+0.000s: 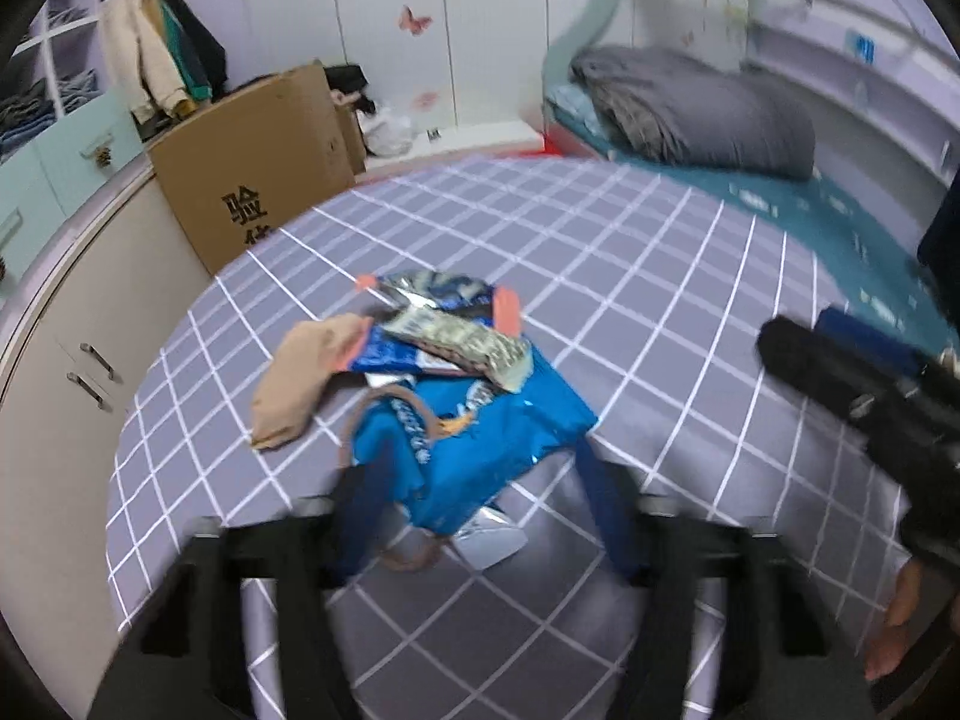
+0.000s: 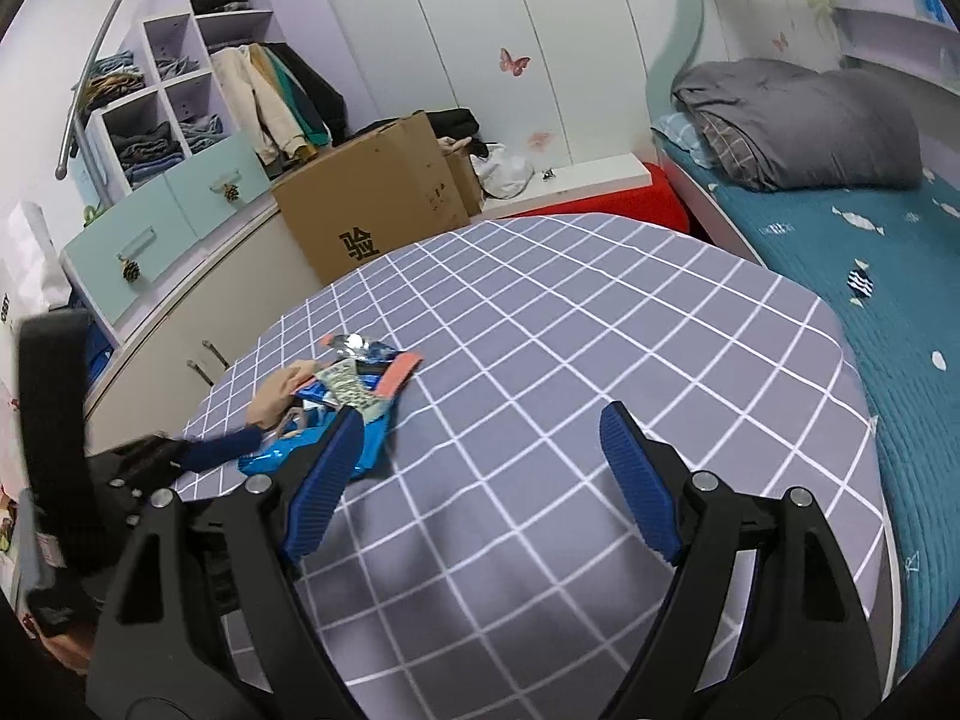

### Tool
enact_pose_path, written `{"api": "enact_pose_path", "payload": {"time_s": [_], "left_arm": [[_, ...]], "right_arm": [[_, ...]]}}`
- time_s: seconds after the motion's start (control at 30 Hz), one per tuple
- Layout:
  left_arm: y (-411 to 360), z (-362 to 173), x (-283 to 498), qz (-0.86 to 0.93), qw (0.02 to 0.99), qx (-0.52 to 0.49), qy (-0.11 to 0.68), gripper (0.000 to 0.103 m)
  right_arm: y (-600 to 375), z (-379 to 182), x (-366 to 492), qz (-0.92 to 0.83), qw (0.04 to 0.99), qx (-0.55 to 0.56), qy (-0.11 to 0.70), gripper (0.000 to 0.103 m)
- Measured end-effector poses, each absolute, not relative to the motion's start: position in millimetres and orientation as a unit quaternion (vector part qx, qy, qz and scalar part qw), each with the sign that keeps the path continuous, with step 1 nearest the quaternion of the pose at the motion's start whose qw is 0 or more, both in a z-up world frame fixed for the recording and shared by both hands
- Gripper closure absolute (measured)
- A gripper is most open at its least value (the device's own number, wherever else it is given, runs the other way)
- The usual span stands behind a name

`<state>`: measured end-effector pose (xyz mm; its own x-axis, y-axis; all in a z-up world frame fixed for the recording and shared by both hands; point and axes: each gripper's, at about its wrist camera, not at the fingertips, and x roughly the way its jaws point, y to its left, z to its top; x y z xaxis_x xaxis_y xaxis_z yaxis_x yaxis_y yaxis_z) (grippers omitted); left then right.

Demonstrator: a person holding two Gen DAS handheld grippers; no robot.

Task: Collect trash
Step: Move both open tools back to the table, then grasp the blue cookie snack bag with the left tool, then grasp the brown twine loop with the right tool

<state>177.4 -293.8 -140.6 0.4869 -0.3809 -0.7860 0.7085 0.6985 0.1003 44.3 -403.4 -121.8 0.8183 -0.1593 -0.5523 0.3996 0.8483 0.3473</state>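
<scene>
The left tool reaches down over the trash pile on the checked tabletop, its blue fingers flanking the blue wrapper, though blur hides whether they press it; a tan pouch and a silver packet lie just behind. From the right wrist, the right tool hangs with jaws wide apart and empty over bare cloth; the pile sits to its left, touching the left tool.

Checked table bears wrapper pile.
</scene>
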Motion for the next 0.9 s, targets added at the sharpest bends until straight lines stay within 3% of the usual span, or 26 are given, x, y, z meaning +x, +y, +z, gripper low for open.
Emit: {"api": "enact_pose_path", "payload": {"time_s": [0.03,0.1,0.47,0.9], "left_arm": [[-296.1,-142.9,179.7,-0.331,0.83,0.205,0.399,0.095],[-293.8,-140.1,181.1,-0.341,0.827,0.179,0.41,0.1],[-250.2,-83.4,180.5,-0.442,0.81,-0.026,0.383,0.101],[-151.8,-95.5,181.2,-0.35,0.856,-0.081,0.372,0.101]], "right_arm": [[-404.2,-122.2,43.4,-0.151,0.925,0.23,0.261,0.023],[-405.3,-122.0,41.3,-0.151,0.925,0.235,0.258,0.023],[-392.0,-105.5,35.2,-0.134,0.931,0.232,0.247,0.023],[-326.4,-115.1,79.4,-0.048,0.932,0.154,0.326,0.024]]}}
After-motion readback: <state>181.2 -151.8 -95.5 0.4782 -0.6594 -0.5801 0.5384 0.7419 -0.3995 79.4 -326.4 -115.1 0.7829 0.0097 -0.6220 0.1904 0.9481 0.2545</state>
